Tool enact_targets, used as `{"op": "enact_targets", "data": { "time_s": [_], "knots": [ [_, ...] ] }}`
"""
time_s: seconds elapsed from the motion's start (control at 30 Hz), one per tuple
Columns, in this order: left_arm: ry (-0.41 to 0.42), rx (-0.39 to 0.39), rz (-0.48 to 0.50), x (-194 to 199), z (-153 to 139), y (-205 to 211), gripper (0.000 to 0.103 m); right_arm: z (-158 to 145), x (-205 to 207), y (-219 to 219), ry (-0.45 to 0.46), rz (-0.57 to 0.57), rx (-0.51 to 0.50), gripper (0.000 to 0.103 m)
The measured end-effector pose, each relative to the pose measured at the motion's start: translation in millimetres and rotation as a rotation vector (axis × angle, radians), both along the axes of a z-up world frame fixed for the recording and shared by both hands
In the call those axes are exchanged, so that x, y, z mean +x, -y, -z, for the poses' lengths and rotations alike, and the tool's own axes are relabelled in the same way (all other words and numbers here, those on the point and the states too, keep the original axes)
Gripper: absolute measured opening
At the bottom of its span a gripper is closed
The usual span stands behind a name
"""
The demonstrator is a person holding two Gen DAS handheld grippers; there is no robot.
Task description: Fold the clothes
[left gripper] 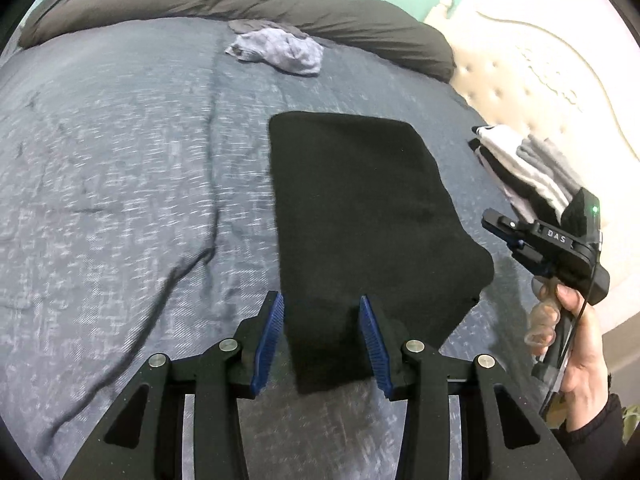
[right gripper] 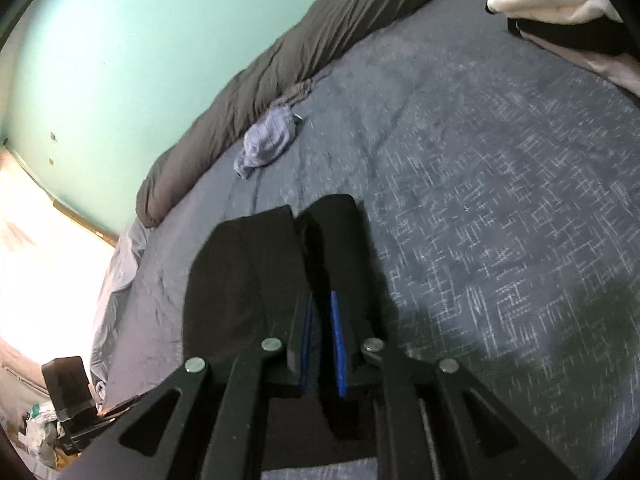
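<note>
A black garment [left gripper: 360, 208], folded into a long flat panel, lies on the grey-blue bedspread [left gripper: 120, 160] toward the side of the bed nearest the cream headboard [left gripper: 532, 80]. The left tongs [left gripper: 322, 340] hang over its near end with the blue pads [left gripper: 270, 336] standing apart on either side of the cloth, not pressing it; they look released. The right tongs [right gripper: 321, 344] are nearly closed, the blue pads [right gripper: 338, 348] a narrow slit apart, and black fabric [right gripper: 340, 248] sits around and between them, so they seem clenched on a fold of the same garment, though the dark cloth makes the exact bite hard to see. From the left wrist view, a hand [left gripper: 576, 340] grips the right tool's handle beside the garment's edge. A stack of folded clothes [left gripper: 528, 172] rests by the headboard. Farther off, a crumpled pale-blue garment [left gripper: 280, 50] lies next to a rolled dark grey duvet [left gripper: 240, 4] along the mint wall [right gripper: 120, 60].
</note>
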State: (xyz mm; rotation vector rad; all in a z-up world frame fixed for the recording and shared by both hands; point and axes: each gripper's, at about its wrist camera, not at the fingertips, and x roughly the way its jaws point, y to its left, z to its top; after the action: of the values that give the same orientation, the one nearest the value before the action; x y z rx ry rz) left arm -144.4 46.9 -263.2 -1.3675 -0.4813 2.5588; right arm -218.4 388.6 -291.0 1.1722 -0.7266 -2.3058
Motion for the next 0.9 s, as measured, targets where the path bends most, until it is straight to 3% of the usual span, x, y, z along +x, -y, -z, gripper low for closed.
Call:
{"op": "enact_targets", "data": {
  "time_s": [0.1, 0.2, 0.3, 0.4, 0.9],
  "knots": [
    [-0.009, 0.002, -0.019, 13.9, -2.1, 12.2, 0.044, -5.1, 17.0, 0.6, 0.013, 0.001, 0.004, 0.014],
    [-0.024, 0.002, -0.040, 30.1, -1.6, 24.9, 0.044, -9.2, 43.2, -2.5, 0.033, 0.010, -0.019, 0.043],
    [-0.033, 0.037, -0.068, 46.5, 2.6, 37.7, 0.044, -5.2, 69.3, -5.6, 0.091, 0.036, -0.072, 0.048],
    [-0.038, 0.065, -0.082, 60.3, 6.0, 45.9, 0.044, 9.7, 88.6, 4.9, 0.183, 0.046, -0.113, 0.063],
    [-0.065, 0.089, -0.125, 84.3, 10.3, 87.9, 0.044, 47.0, 101.6, 70.8, 0.279, 0.138, -0.157, 0.079]
  ]
}}
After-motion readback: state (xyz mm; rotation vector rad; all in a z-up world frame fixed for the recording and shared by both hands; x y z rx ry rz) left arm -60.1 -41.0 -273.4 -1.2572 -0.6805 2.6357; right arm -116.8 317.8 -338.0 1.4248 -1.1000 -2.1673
